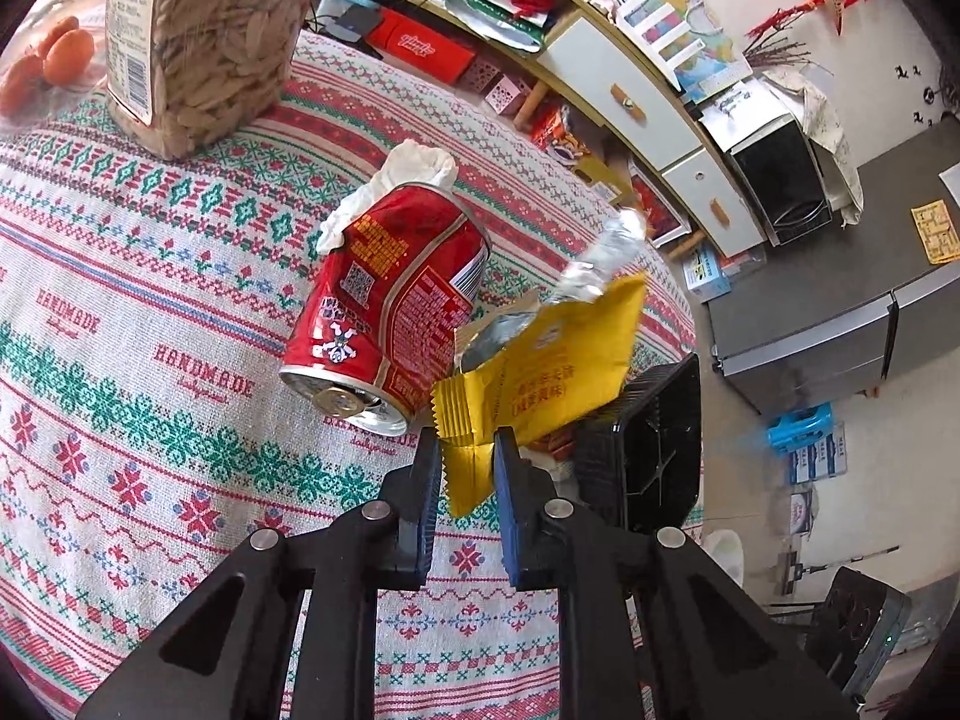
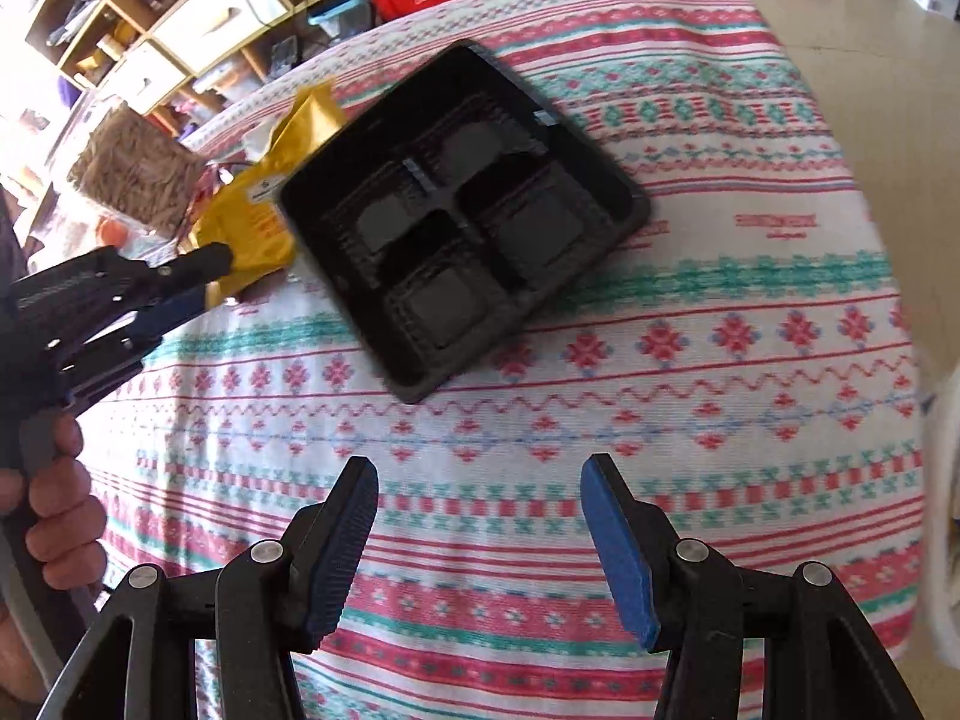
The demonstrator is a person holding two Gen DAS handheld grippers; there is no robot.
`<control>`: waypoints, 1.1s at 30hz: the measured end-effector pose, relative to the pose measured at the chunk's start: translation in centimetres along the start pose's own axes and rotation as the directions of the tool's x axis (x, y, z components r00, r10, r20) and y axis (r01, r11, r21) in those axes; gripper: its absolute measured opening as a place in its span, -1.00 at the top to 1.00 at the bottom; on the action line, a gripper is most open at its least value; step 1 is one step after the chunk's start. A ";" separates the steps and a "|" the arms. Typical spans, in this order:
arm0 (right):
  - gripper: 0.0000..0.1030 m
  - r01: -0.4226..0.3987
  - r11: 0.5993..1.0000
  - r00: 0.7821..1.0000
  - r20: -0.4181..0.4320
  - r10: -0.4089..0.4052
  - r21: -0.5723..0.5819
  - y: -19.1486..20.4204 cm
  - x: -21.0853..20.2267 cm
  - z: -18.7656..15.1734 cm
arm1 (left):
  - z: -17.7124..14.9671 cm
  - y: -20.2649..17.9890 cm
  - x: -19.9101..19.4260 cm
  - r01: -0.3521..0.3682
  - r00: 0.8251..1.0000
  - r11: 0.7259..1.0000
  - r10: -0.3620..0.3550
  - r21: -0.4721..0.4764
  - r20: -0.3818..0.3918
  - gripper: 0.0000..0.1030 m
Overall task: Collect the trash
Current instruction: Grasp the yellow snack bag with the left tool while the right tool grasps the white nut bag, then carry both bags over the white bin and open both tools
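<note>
Your left gripper (image 1: 467,456) pinches the yellow wrapper (image 1: 540,372) (torn end up) just beside the dented red can (image 1: 390,312). Your right gripper (image 2: 480,516) hangs agape above the tablecloth (image 2: 720,360), near the black tray (image 2: 462,216).

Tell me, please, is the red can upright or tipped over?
Tipped over: the red can lies on its side on the tablecloth, top facing the camera.

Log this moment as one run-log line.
left gripper: shut on yellow wrapper | right gripper: open, empty, short of black tray | red can: lying on tablecloth, untouched
</note>
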State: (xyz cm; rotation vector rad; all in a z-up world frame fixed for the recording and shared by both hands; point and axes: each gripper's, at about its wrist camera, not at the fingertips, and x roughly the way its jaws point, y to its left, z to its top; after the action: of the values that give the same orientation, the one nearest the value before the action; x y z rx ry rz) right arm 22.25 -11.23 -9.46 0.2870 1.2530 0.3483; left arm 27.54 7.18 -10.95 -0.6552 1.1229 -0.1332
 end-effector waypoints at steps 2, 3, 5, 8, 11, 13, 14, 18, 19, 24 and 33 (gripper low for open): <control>-0.19 -0.043 0.999 0.999 -0.011 0.043 -0.007 1.0 1.4 0.2 | -0.2 0.2 -0.1 -0.002 1.000 1.000 0.002 -0.003 0.005 0.67; -0.19 -0.053 0.998 0.999 -0.010 0.053 -0.013 1.5 2.0 0.4 | -0.5 0.2 -0.4 -0.005 1.000 1.000 0.005 0.001 0.007 0.68; -0.19 -0.078 0.997 0.997 -0.003 0.078 -0.028 2.4 3.1 0.8 | -0.9 0.1 -1.2 -0.002 1.000 1.000 0.002 0.000 0.009 0.69; -0.19 -0.111 0.993 0.994 0.002 0.111 -0.026 2.9 4.4 1.6 | -1.3 -0.3 -3.4 -0.013 0.999 0.999 0.012 0.034 0.035 0.69; -0.19 -0.115 0.993 0.993 0.038 0.114 0.022 2.1 4.9 2.9 | -1.9 -0.3 -6.0 -0.026 0.999 0.998 0.024 0.056 0.040 0.70; -0.19 -0.112 0.991 0.992 0.067 0.108 0.069 1.3 4.9 3.7 | -2.4 0.1 -7.7 -0.033 0.998 0.998 0.030 0.056 0.049 0.70; -0.19 -0.114 0.990 0.991 0.080 0.107 0.088 0.9 4.9 4.0 | -2.6 0.4 -8.5 -0.035 0.998 0.998 0.032 0.052 0.056 0.70; -0.19 -0.110 0.987 0.990 0.106 0.098 0.119 0.8 5.6 5.2 | -3.4 2.3 -10.4 -0.047 0.997 0.999 0.046 0.011 0.064 0.70; -0.19 -0.096 0.989 0.990 0.110 0.083 0.117 1.0 5.9 5.5 | -3.3 2.7 -10.4 -0.043 0.997 0.999 0.043 -0.008 0.056 0.70; -0.19 -0.085 0.991 0.987 0.142 0.070 0.104 2.3 7.0 7.1 | -3.2 3.9 -10.8 -0.043 0.997 0.998 0.045 -0.034 0.061 0.70; 0.79 -0.158 0.983 0.979 0.145 0.143 0.094 3.0 8.0 7.1 | -3.1 4.5 -10.8 -0.048 0.997 0.997 0.051 -0.054 0.065 0.70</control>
State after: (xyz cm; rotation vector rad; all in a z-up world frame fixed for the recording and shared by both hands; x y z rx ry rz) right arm 30.87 -5.37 -13.14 0.4900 1.1174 0.3867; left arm 19.08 14.02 -5.74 -0.6733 1.0809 -0.0398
